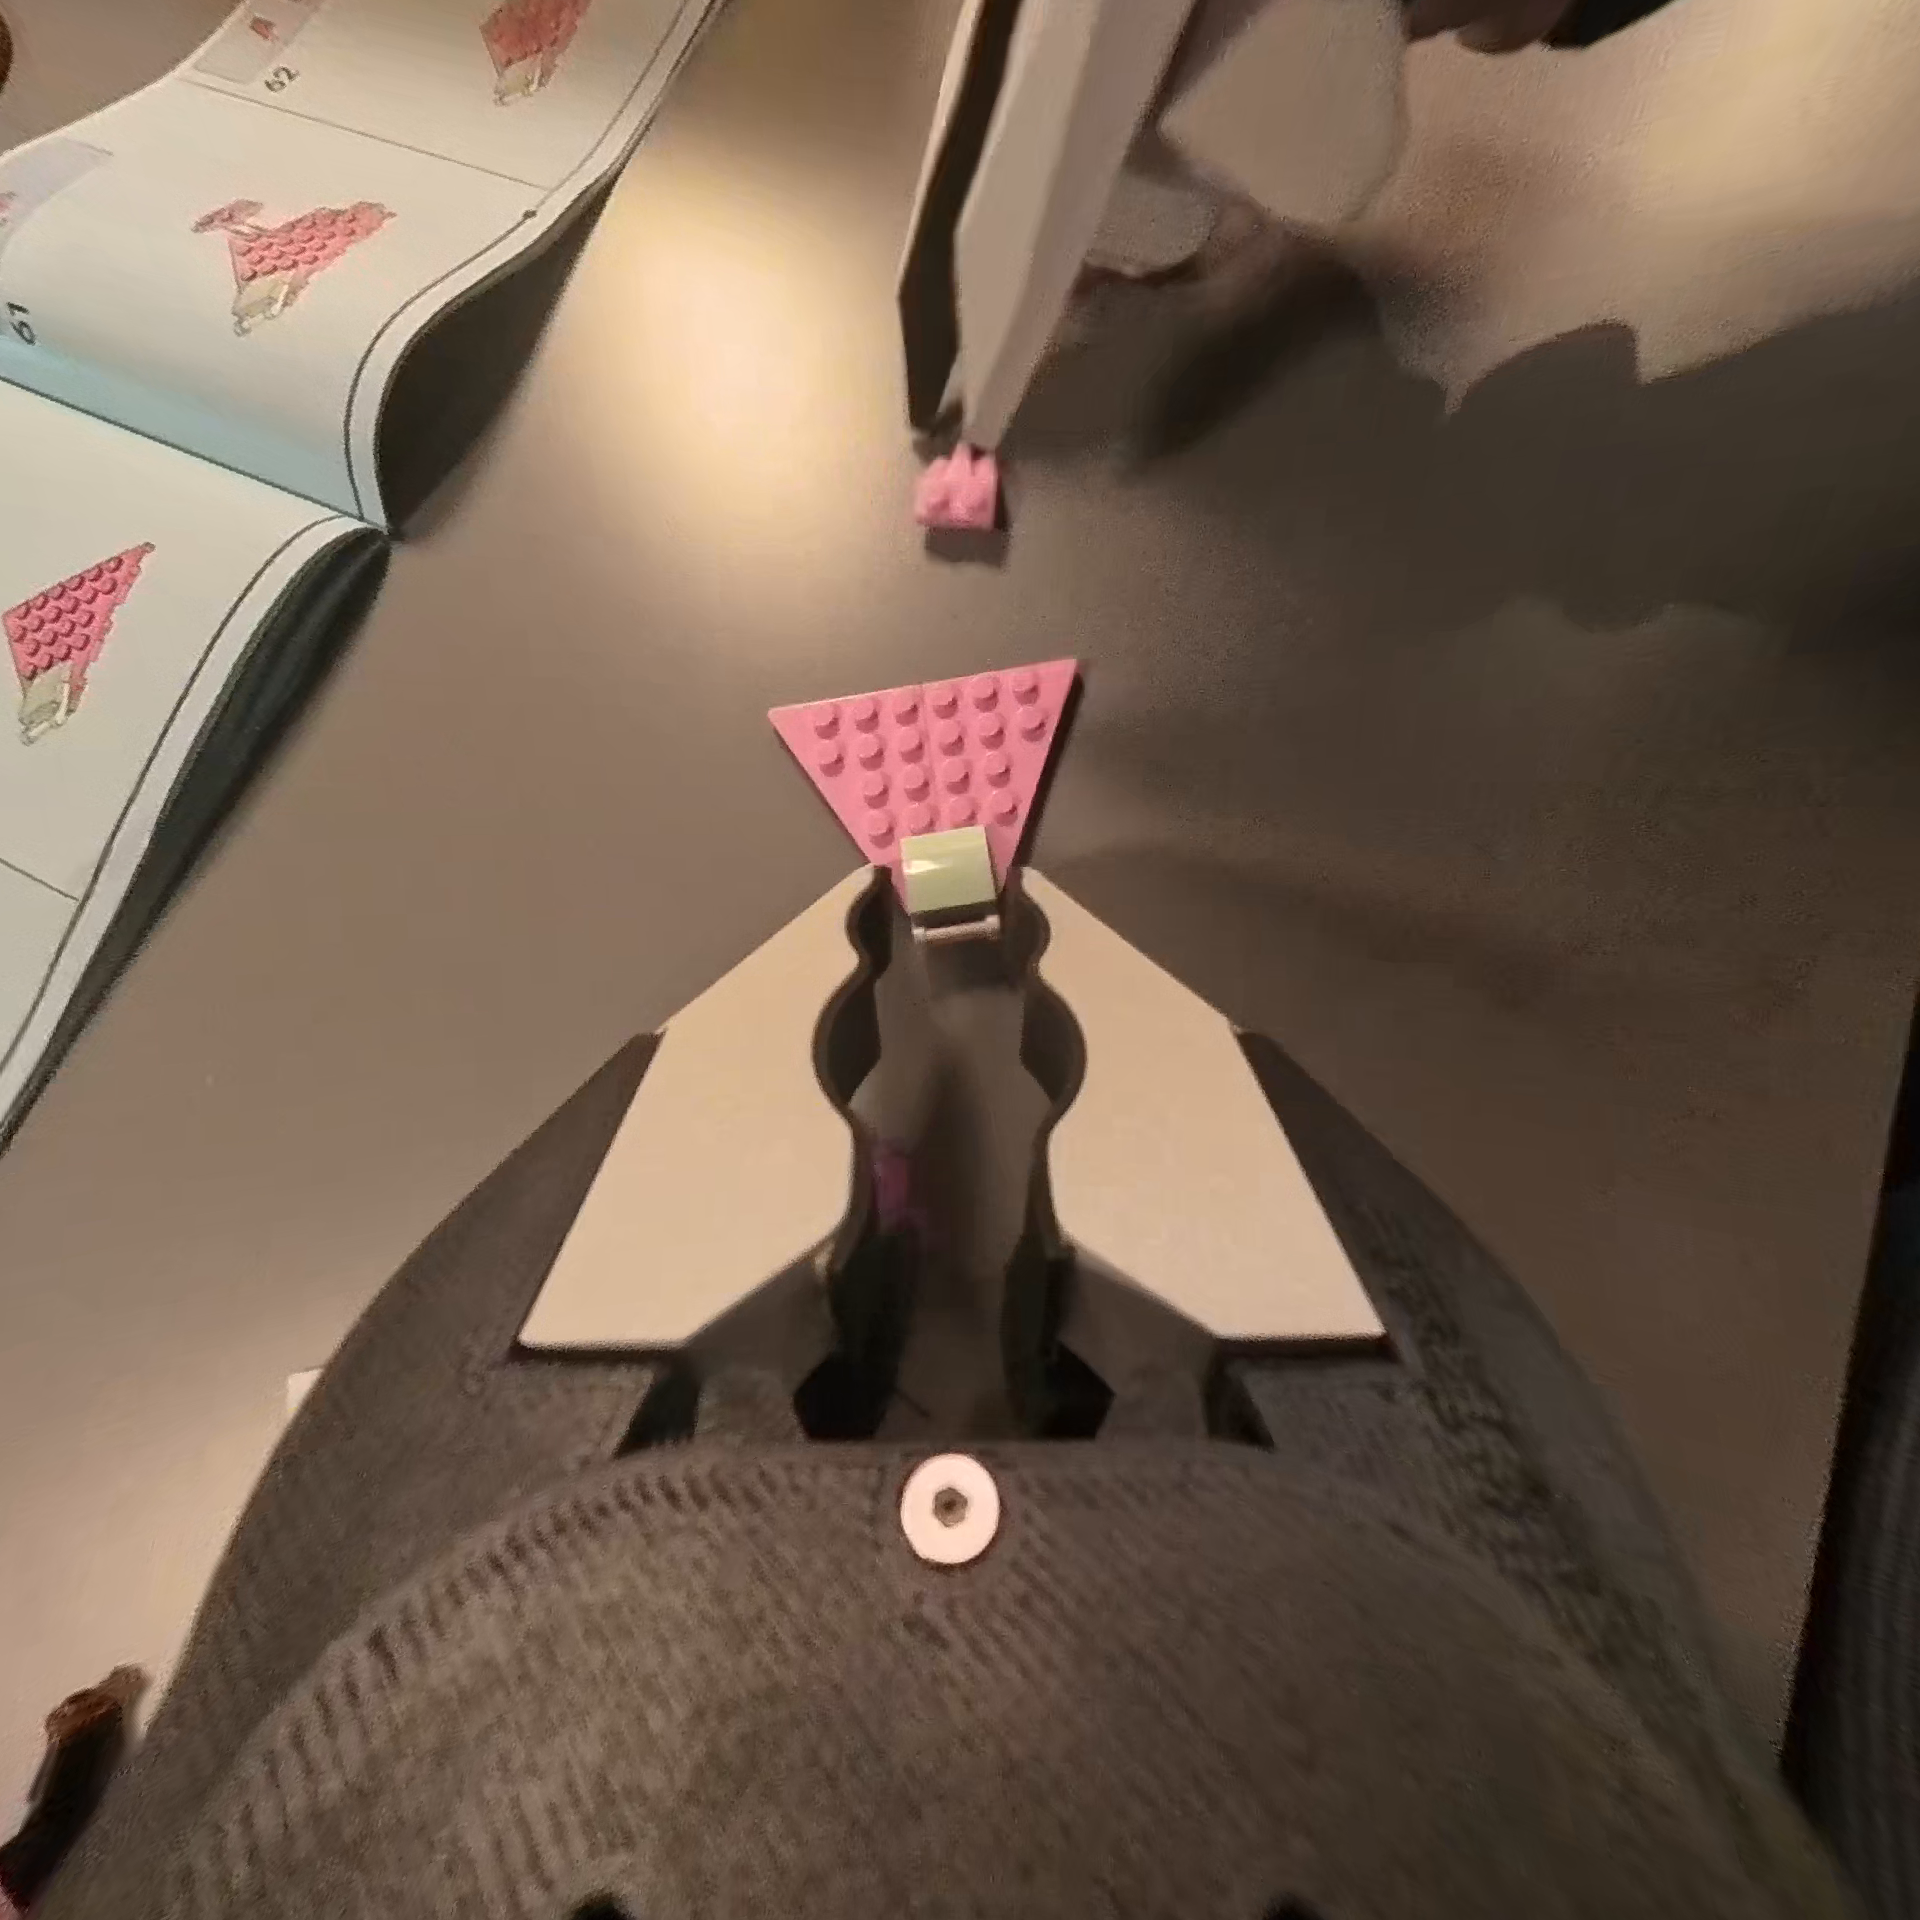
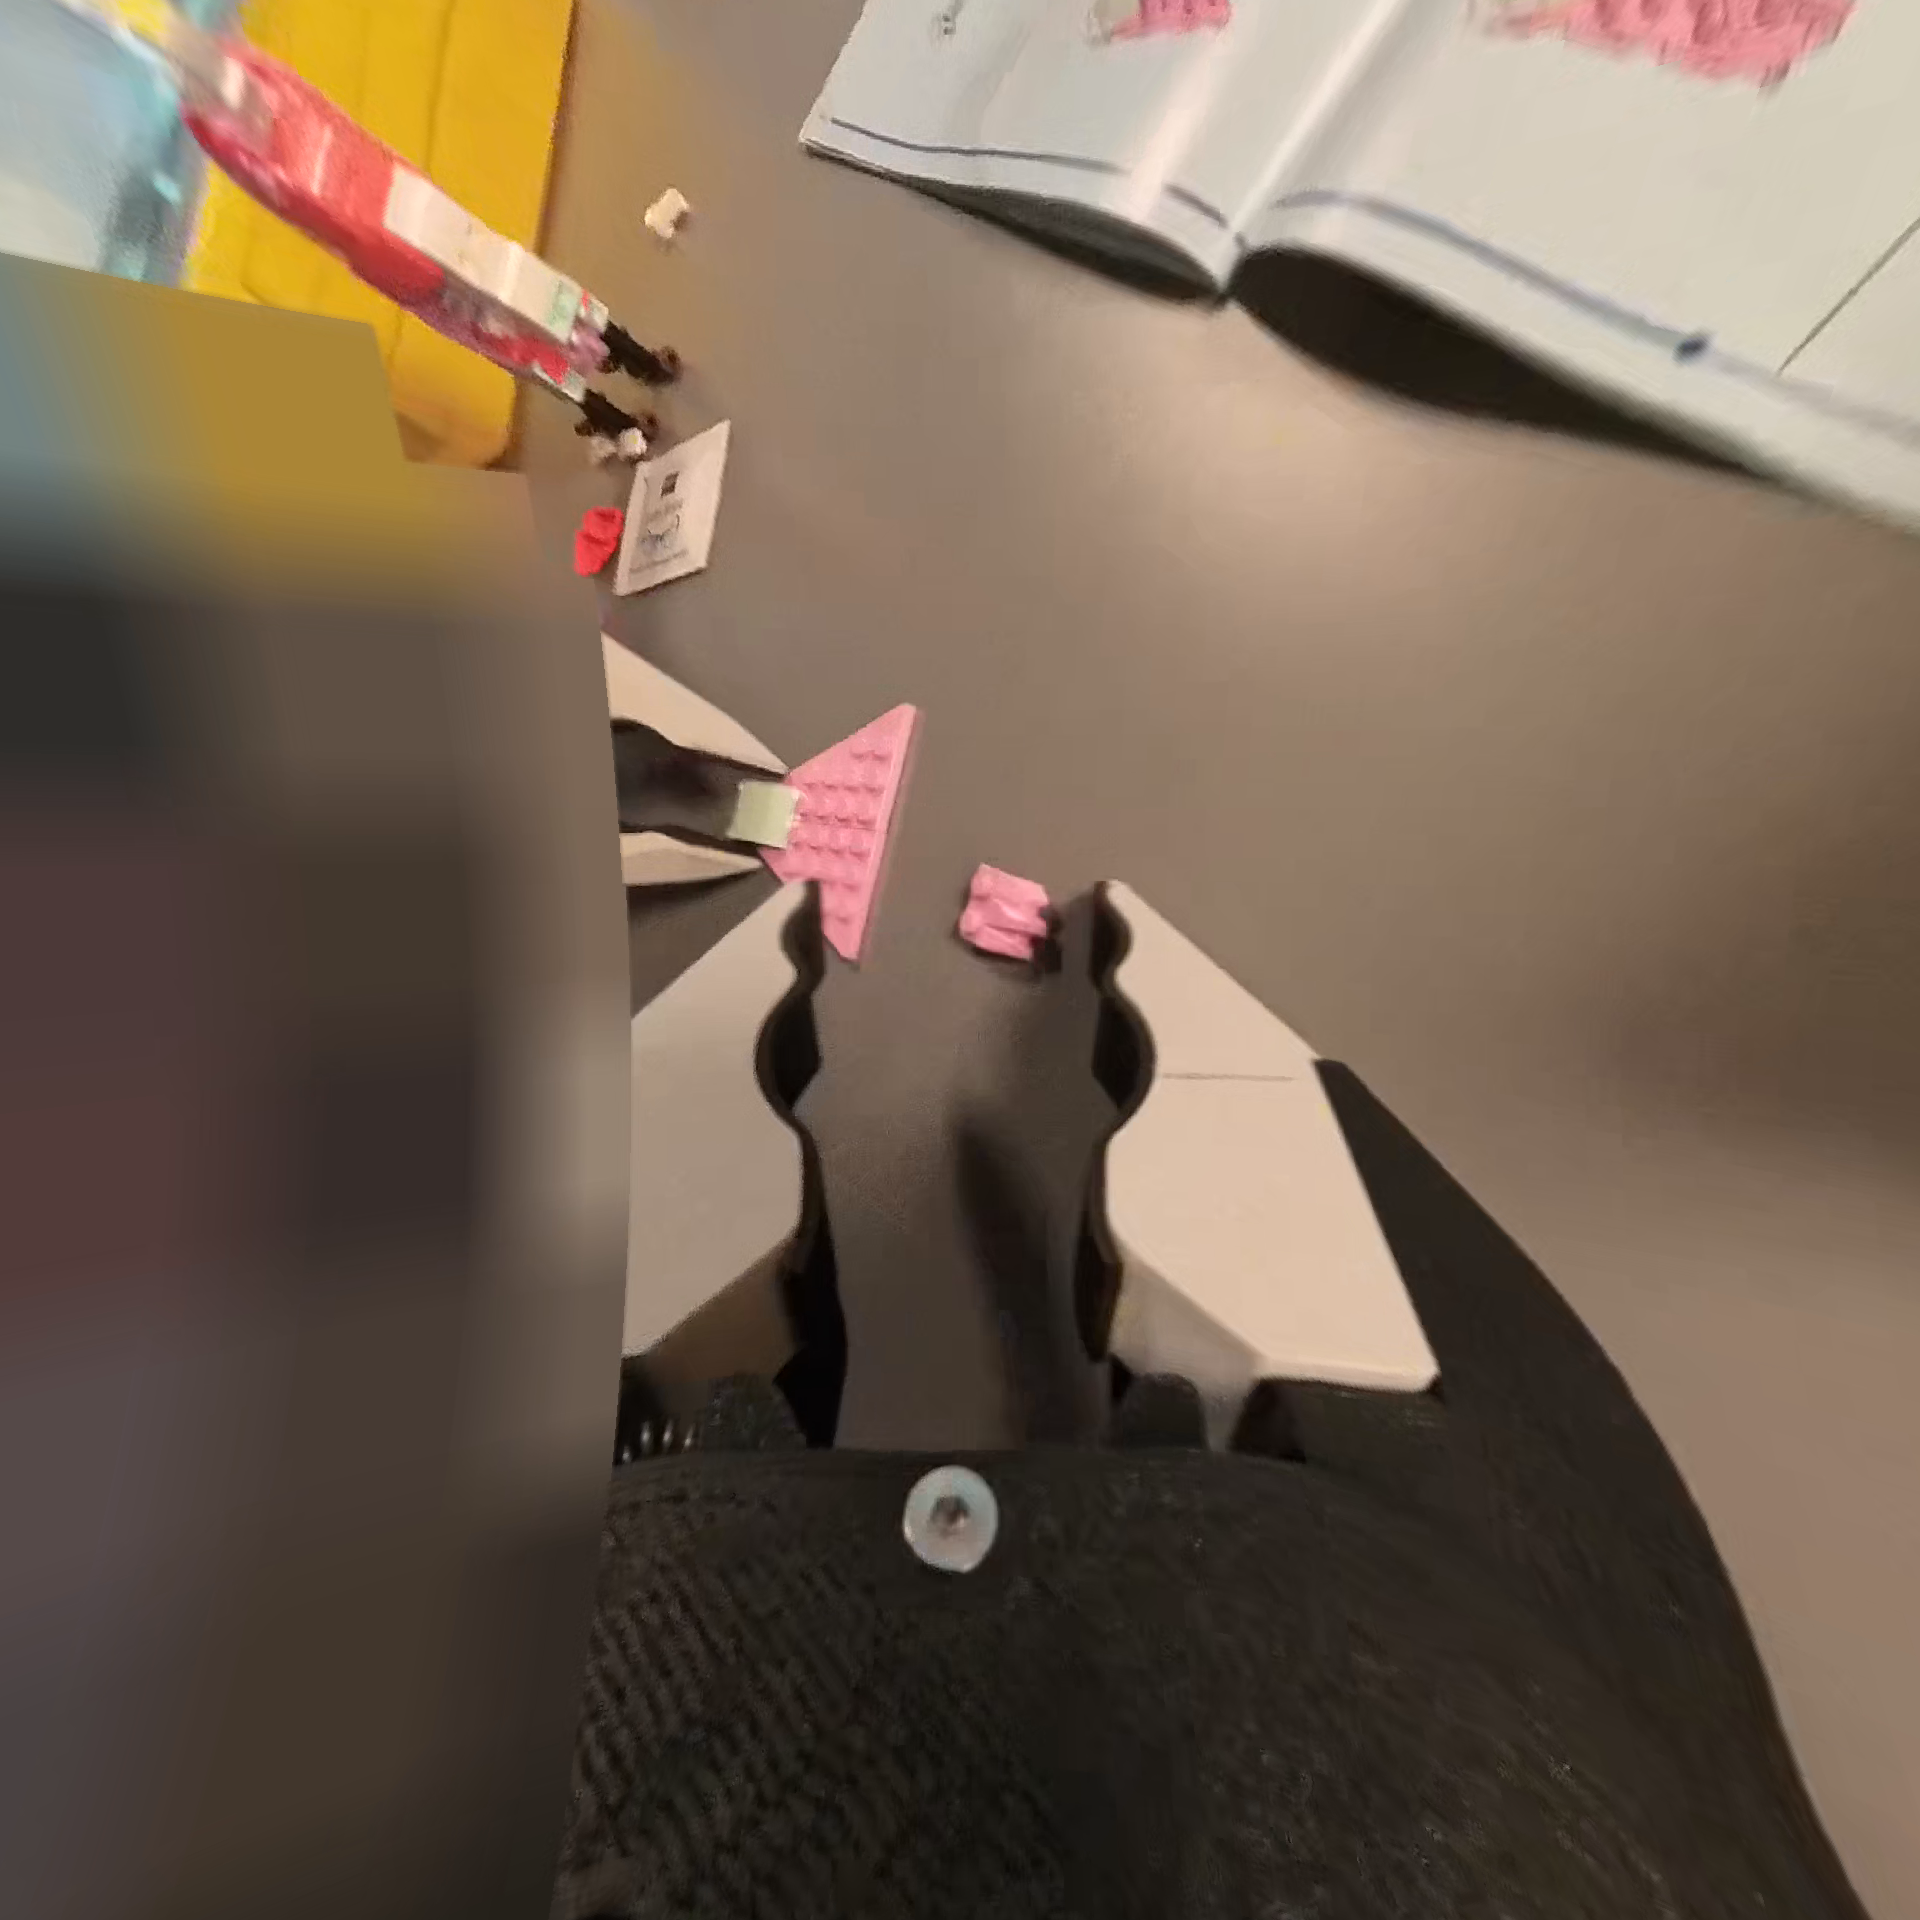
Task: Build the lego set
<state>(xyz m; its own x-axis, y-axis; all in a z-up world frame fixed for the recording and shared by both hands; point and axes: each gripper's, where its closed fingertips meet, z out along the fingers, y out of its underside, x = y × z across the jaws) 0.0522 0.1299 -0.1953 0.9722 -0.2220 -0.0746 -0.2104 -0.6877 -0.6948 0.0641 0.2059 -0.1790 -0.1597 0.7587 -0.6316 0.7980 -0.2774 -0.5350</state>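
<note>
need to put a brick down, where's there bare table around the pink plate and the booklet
Bare table lies right of the pink wedge plate, and between that plate and the open booklet. It is crowded ahead, where the right gripper stands by the small pink piece, and around the small card with loose bits.

A pink studded wedge plate (image 1: 928, 762) with a pale green brick (image 1: 948, 871) on its narrow end lies mid-frame; a small pink brick (image 1: 960, 490) sits above it.
</note>
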